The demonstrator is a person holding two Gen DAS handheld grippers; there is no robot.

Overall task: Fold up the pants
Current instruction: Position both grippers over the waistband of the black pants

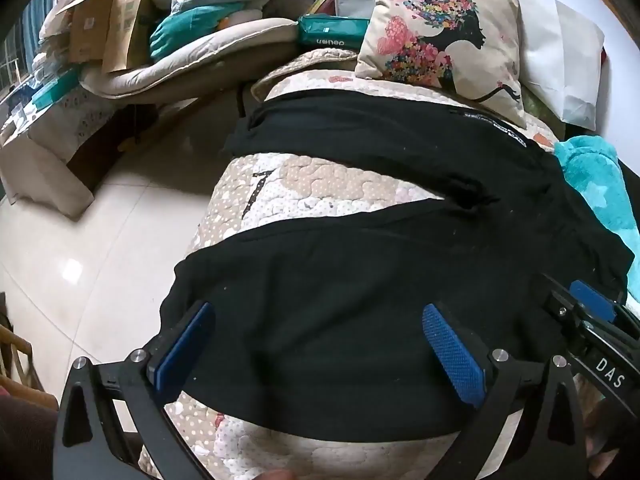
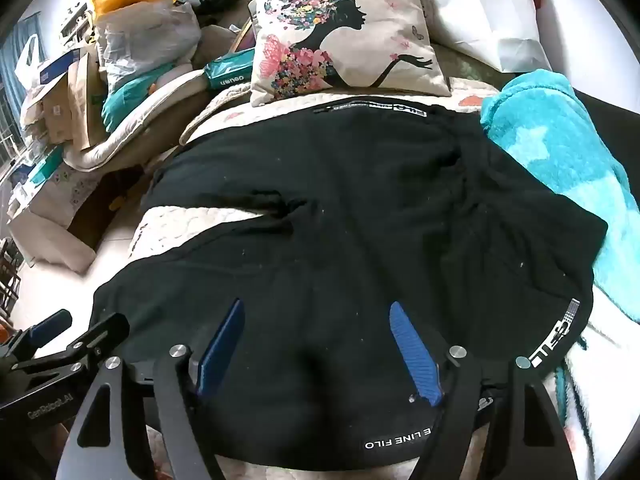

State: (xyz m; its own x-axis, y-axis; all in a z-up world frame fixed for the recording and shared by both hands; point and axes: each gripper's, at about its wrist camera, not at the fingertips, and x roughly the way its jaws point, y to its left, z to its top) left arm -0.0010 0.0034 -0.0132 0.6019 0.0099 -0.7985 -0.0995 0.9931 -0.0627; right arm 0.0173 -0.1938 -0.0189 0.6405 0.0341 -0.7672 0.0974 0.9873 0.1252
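Right here in front of me, my left gripper (image 1: 316, 344) hangs with its blue pads (image 1: 454, 354) spread wide, nothing pinched between them, poised over the near leg of the black pants (image 1: 360, 272). My right gripper (image 2: 316, 344) is the same story: fingers (image 2: 414, 354) parted, empty, low over the near edge of the fabric by the white lettering on the hem (image 2: 398, 442). Whether the tips are brushing the cloth or just above it, I cannot tell.

The pants lie spread across the quilted cover (image 1: 320, 184), two legs fanning apart toward the left with a wedge of quilt showing between them, waist end off to the right by the turquoise blanket (image 2: 560, 152). This looks like soft, limp knit to me, light and floppy, with creases gathering at the crotch. I'd judge it will sag and drape the instant it's lifted, and it should grip well on these textured pads, not slide. No fragility to worry about.

Best hold, I reckon: pinch the near leg along its outer edge, one gripper toward the cuff, the other toward the waist, so the leg carries over onto the far one (image 1: 360, 132) in one flat sweep. A single thin layer may bunch, so bite deep.

Further back, the floral cushion (image 2: 344, 28) sits touching the far edge of the pants, and the blanket crowds the waist.
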